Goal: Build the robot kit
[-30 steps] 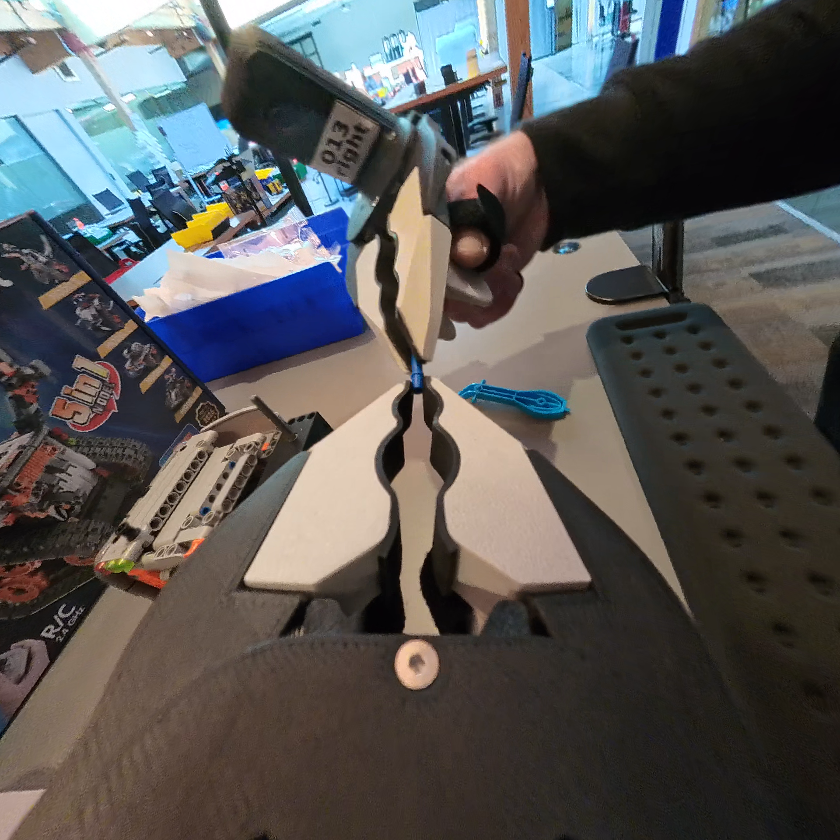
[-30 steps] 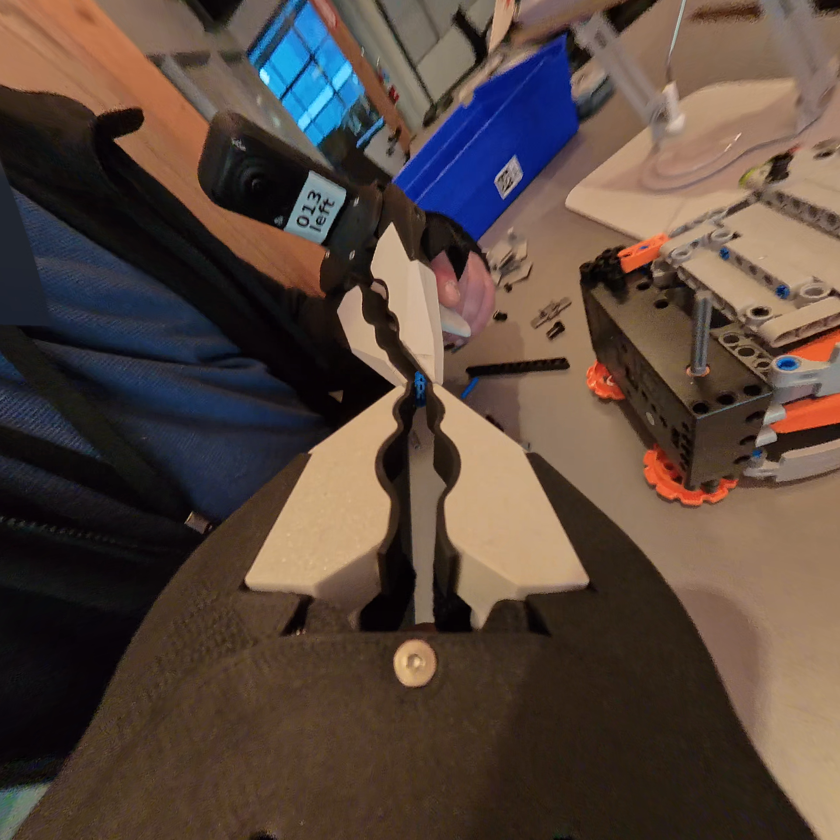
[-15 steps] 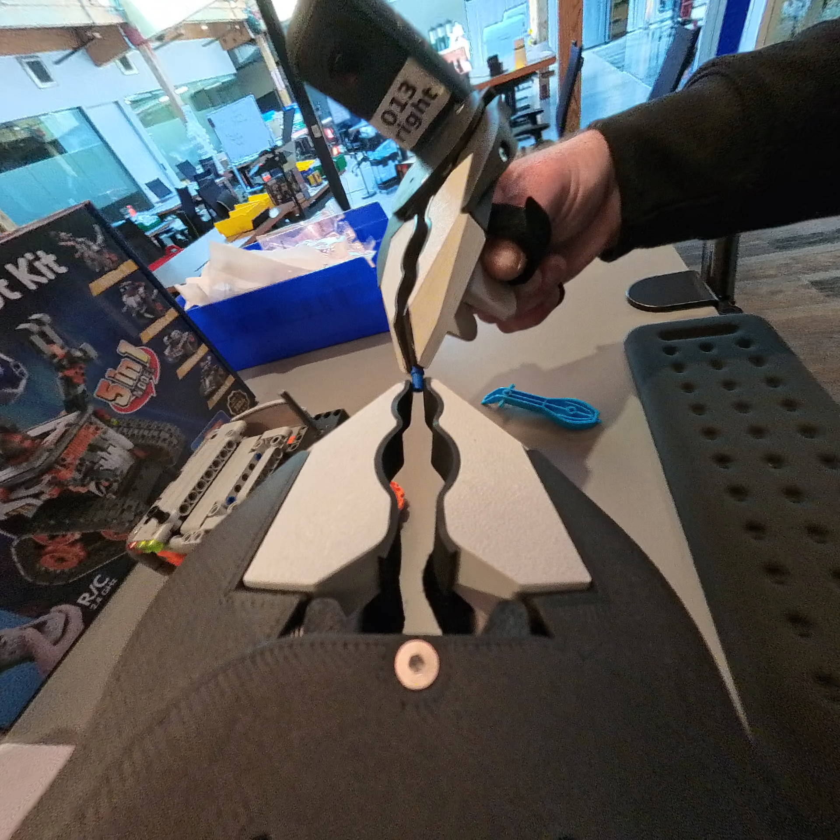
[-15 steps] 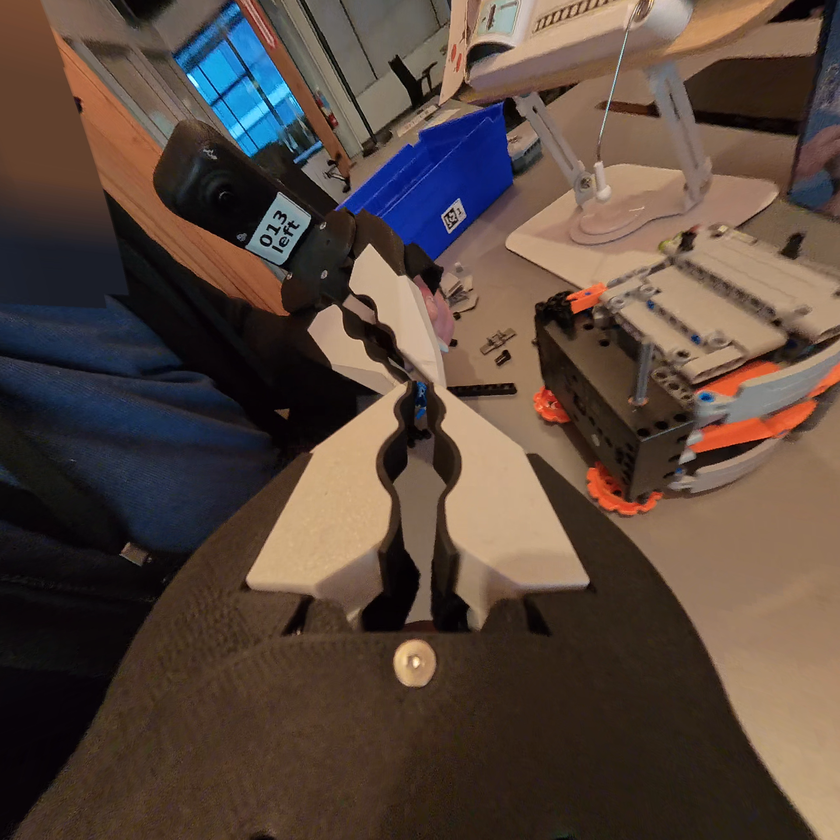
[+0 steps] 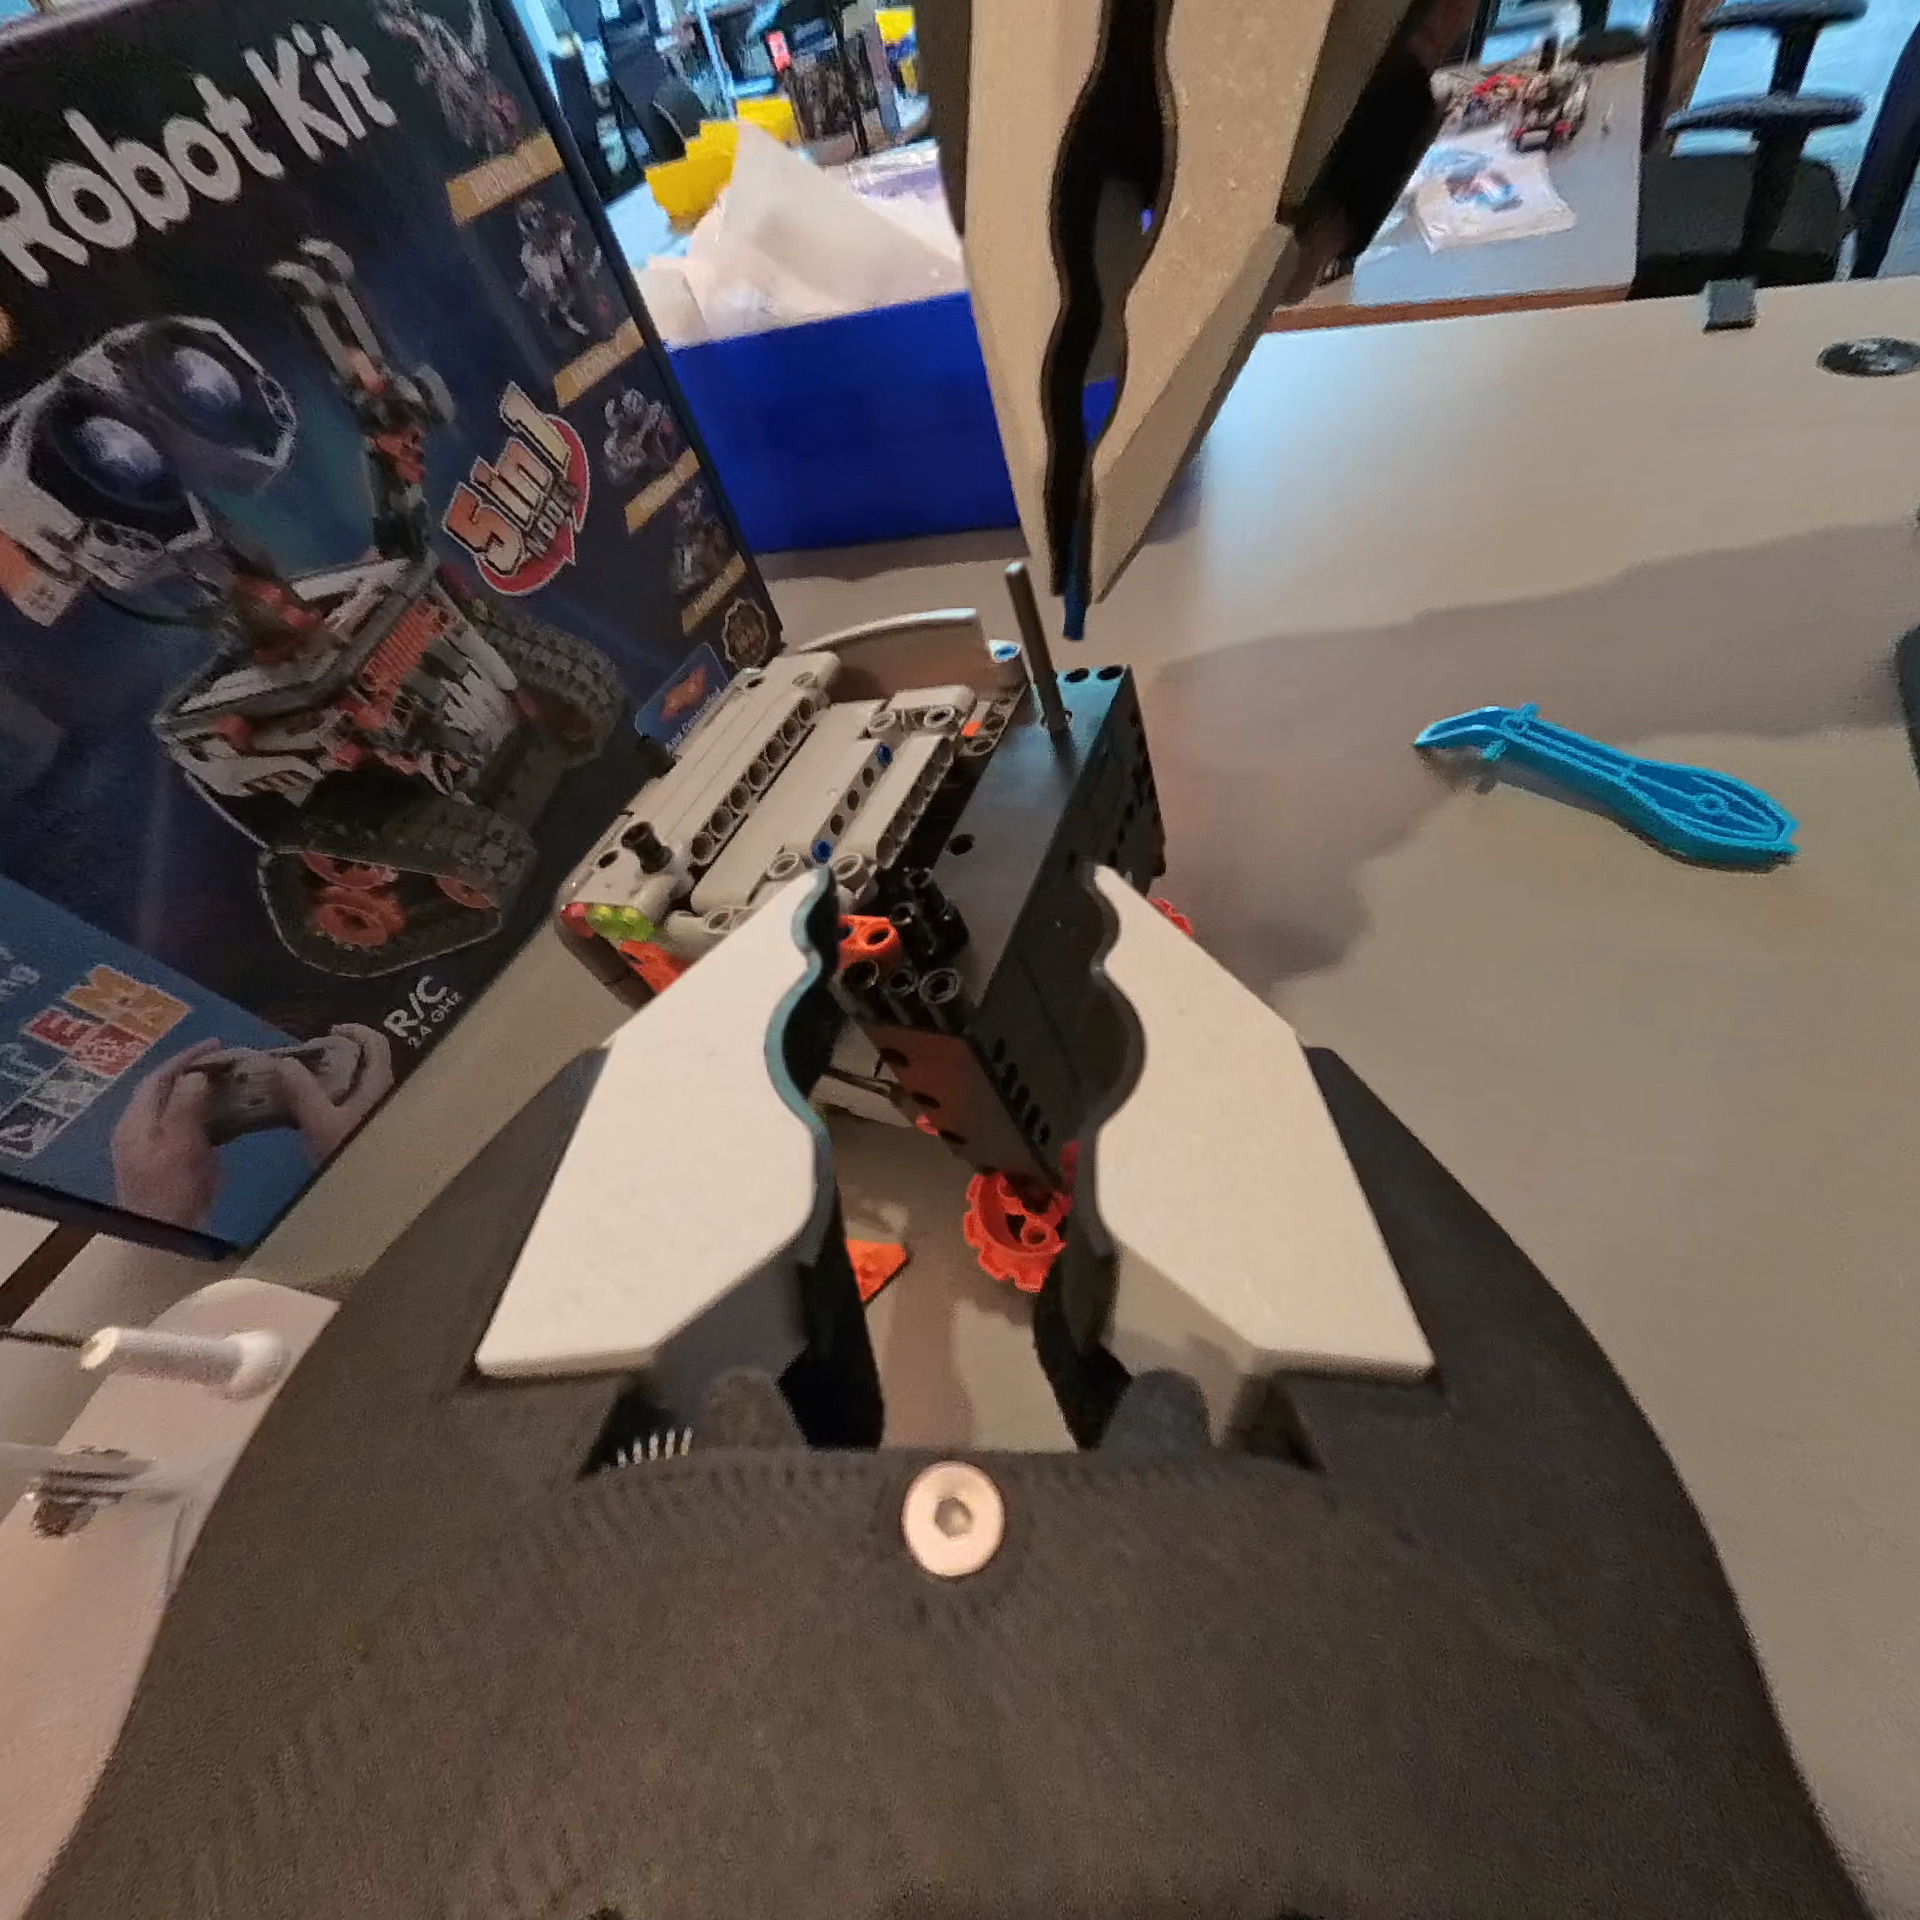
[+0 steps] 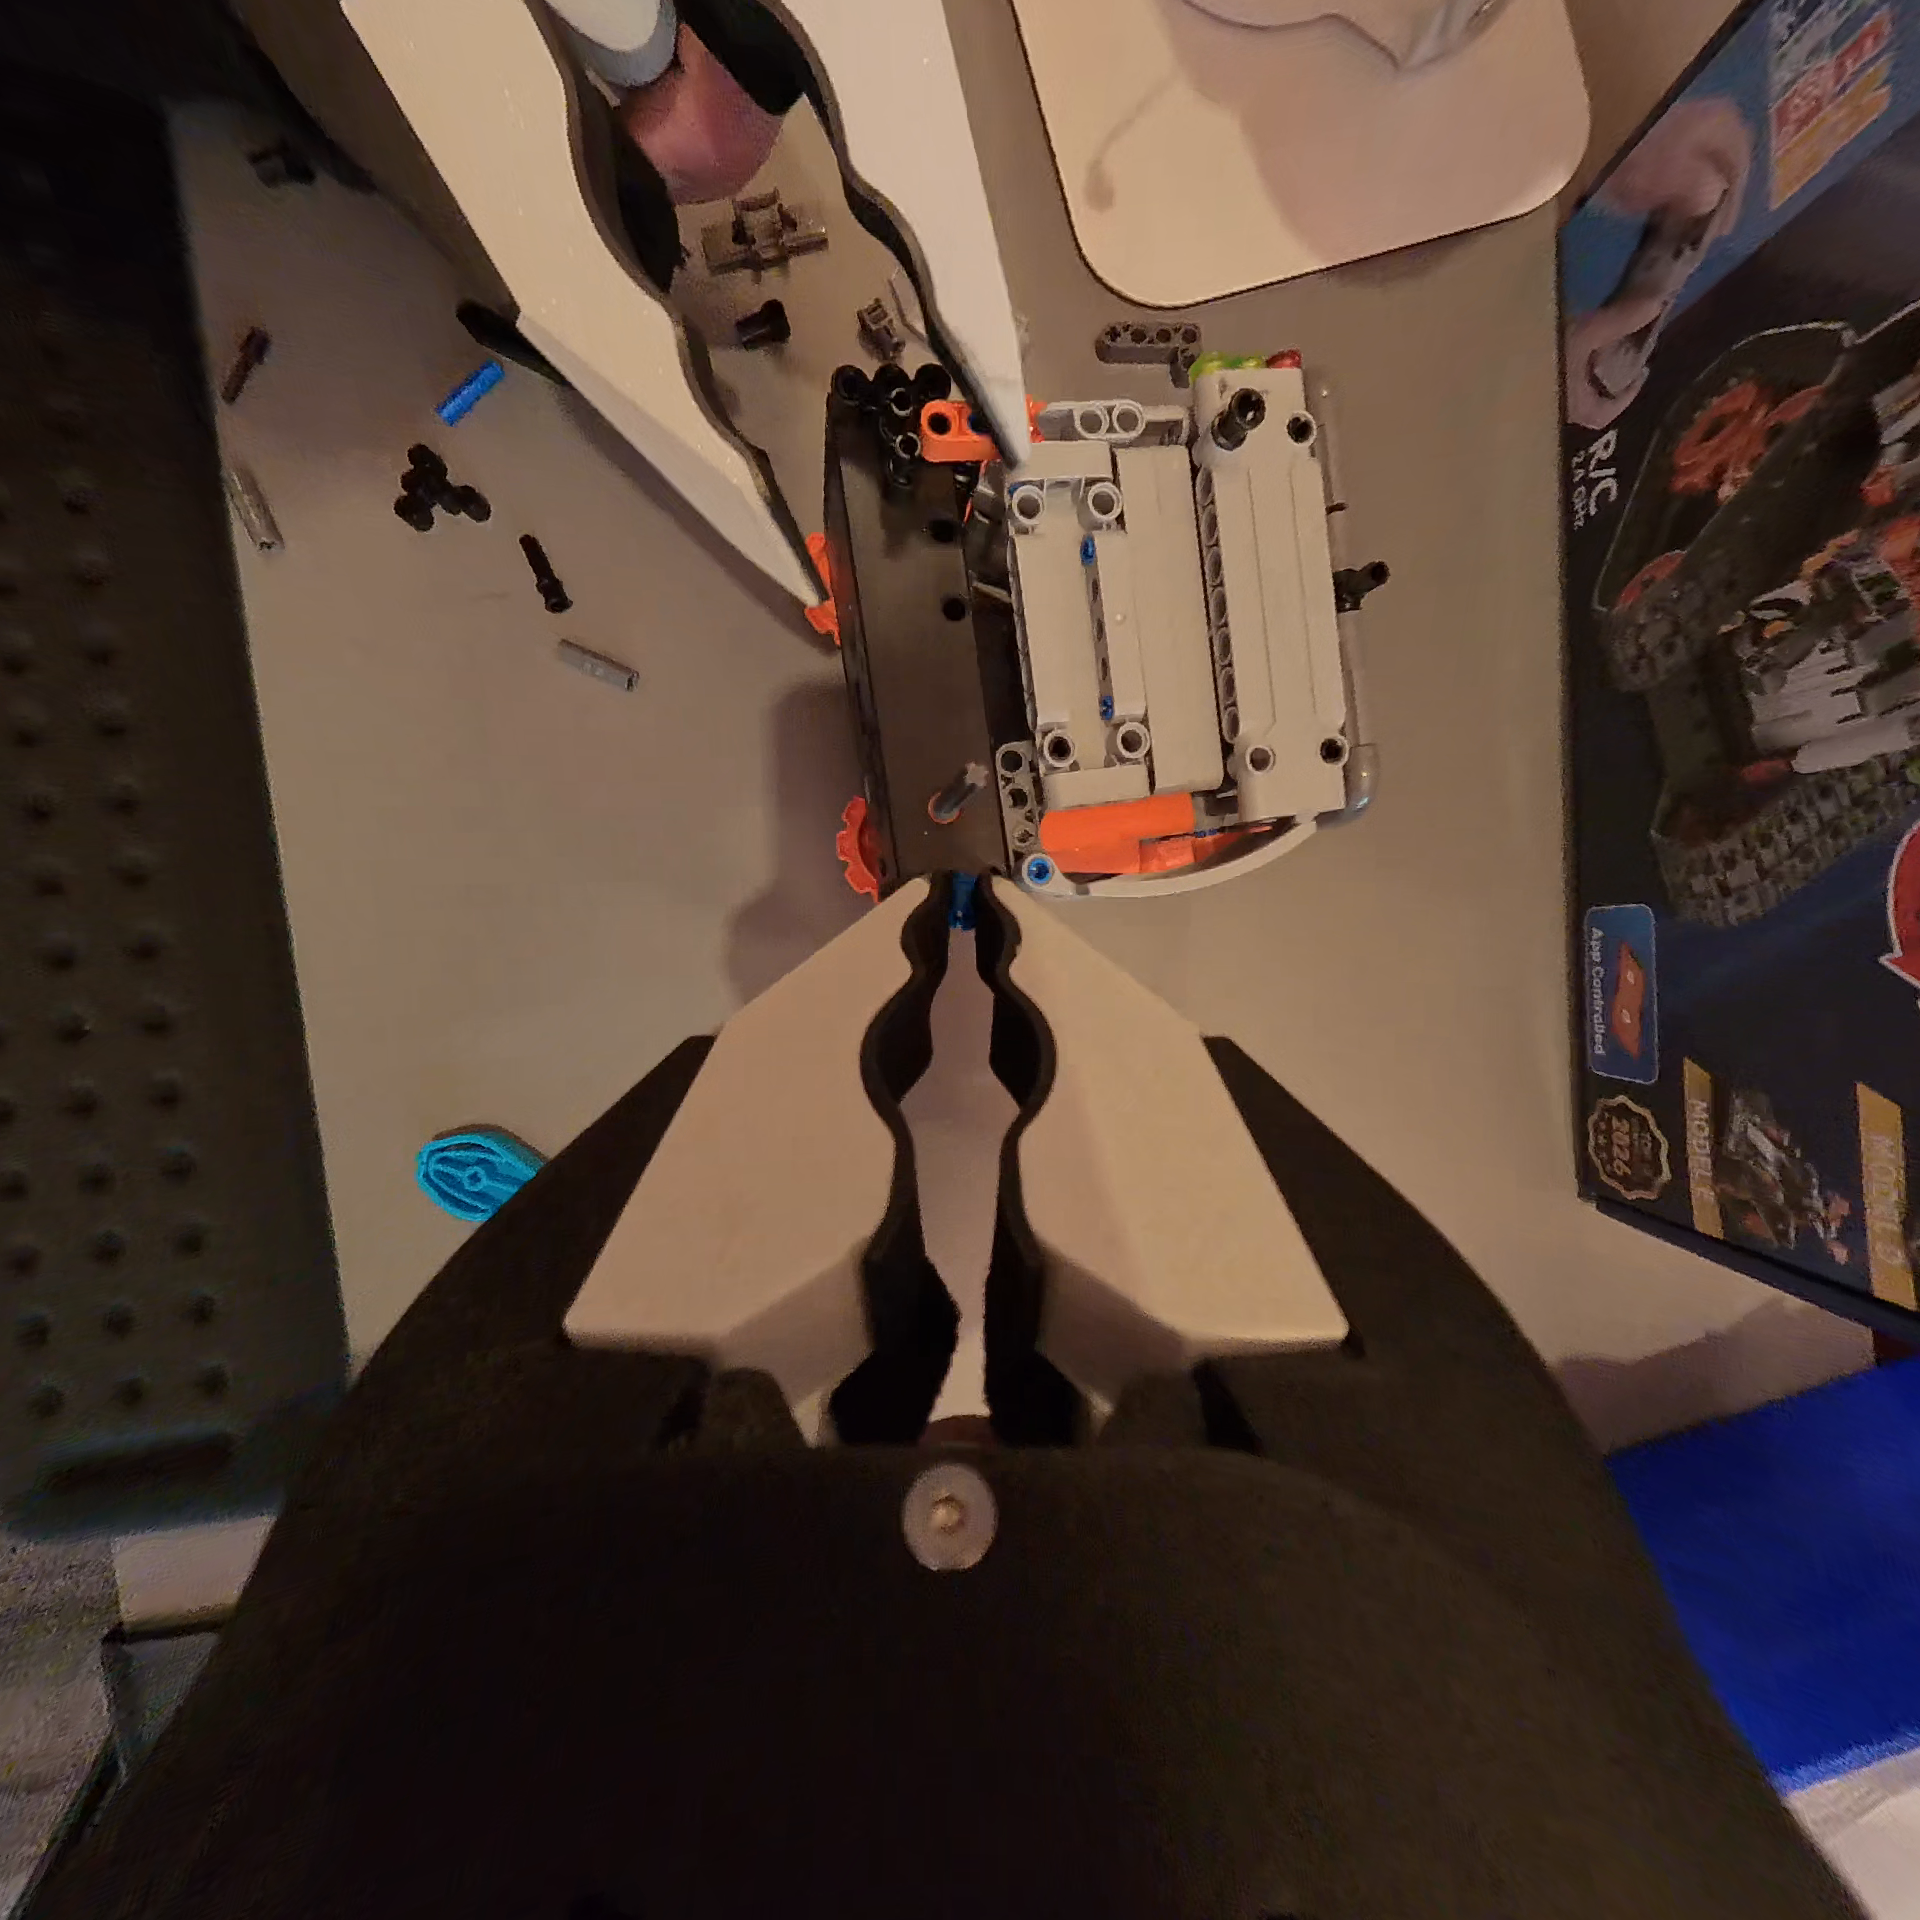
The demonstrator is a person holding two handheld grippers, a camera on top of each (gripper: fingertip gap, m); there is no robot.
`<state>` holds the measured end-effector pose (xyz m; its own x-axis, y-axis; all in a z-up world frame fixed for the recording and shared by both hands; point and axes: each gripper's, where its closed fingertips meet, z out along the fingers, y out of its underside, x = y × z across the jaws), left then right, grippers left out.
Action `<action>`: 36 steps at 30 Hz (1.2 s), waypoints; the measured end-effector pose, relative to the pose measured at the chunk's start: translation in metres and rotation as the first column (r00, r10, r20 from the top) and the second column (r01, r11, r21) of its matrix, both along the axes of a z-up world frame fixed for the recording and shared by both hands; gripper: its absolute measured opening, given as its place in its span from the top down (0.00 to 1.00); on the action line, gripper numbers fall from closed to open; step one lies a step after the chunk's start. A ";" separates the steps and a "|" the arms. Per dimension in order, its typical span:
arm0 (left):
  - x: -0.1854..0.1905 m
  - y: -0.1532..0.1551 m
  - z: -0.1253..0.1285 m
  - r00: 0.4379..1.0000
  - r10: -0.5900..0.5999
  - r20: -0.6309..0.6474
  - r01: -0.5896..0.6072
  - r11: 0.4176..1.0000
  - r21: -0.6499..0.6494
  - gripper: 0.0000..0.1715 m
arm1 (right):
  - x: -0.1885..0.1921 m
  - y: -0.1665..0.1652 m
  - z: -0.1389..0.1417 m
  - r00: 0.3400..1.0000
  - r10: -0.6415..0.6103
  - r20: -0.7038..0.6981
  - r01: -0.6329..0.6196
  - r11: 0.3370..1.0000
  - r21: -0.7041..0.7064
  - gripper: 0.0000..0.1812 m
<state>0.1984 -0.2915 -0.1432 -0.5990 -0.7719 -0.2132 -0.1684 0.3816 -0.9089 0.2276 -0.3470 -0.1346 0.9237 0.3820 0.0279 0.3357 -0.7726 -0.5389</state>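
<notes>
I see the grey table [image 5: 1558, 1039] first, with the big printed kit box [image 5: 260, 623] standing at about 9 o'clock in the left wrist view and a blue bin [image 5: 852, 426] behind it at 12 o'clock. In the middle sits the half-built brick vehicle [image 6: 1122, 623], a black block with grey beams and orange gears. My left gripper [image 5: 961, 935] has its fingers spread wide on both sides of the black block; I think this is to steady the model, but I cannot tell if the pads already press on it. My right gripper [image 6: 958, 899] comes from above, its fingers narrow and pinching a small blue pin [image 6: 961, 902], which hangs just over the black block's end, at 12 o'clock from its tips. A thin grey axle [image 5: 1034, 655] stands up from the block just beside the pin, so it may be in the way. A blue flat tool [image 5: 1610, 790] lies well apart at 3 o'clock. Loose small black and grey pieces [image 6: 447, 499] lie at 10 o'clock in the right wrist view, near a dark perforated mat [image 6: 114, 831].
</notes>
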 end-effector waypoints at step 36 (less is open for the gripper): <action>-0.001 -0.001 0.001 0.999 -0.010 0.044 0.013 0.998 -0.054 0.84 | -0.005 0.000 -0.011 0.960 0.276 0.046 -0.259 0.939 -0.225 0.99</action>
